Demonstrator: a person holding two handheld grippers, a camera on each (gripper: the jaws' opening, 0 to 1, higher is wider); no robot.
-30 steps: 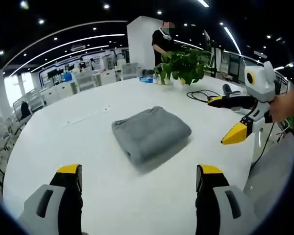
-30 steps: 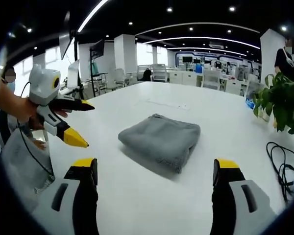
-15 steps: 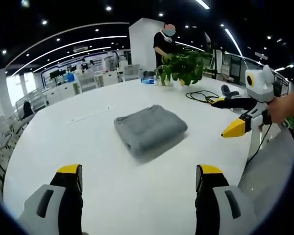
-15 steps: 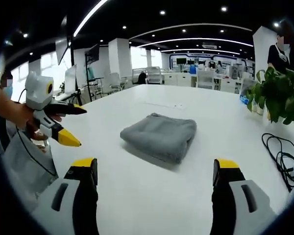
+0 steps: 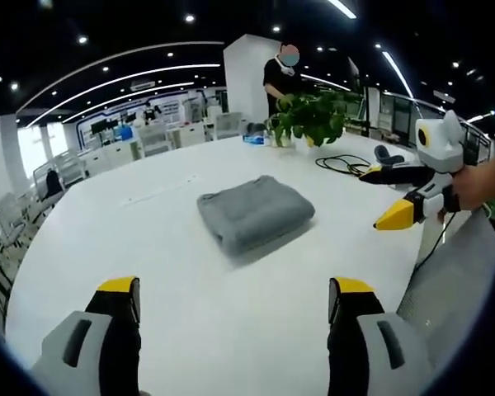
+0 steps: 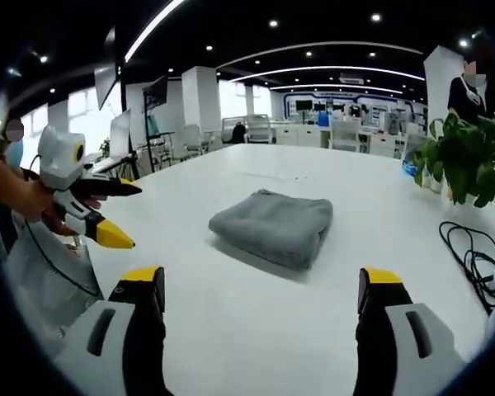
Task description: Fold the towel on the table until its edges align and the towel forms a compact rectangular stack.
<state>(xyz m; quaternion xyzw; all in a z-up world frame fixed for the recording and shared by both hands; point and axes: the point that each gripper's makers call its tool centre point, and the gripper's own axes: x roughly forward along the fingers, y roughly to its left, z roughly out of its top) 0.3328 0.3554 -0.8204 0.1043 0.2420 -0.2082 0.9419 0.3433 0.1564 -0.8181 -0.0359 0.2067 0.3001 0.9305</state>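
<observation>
Grey, soft folded terry towel (image 5: 255, 213) lies mid white surface (image 5: 148, 272), at twelve o'clock from both empty, wide-open grippers (image 5: 231, 330) (image 6: 260, 330). Likely light and limp; pinch a corner, through all layers.

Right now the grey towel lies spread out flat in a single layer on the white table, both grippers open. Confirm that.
Not quite. The grey towel is already folded into a compact stack on the white table, as the right gripper view shows. Both grippers are open.

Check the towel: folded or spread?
Folded. The towel lies as a compact layered stack on the table; both grippers are clear of it.
</observation>
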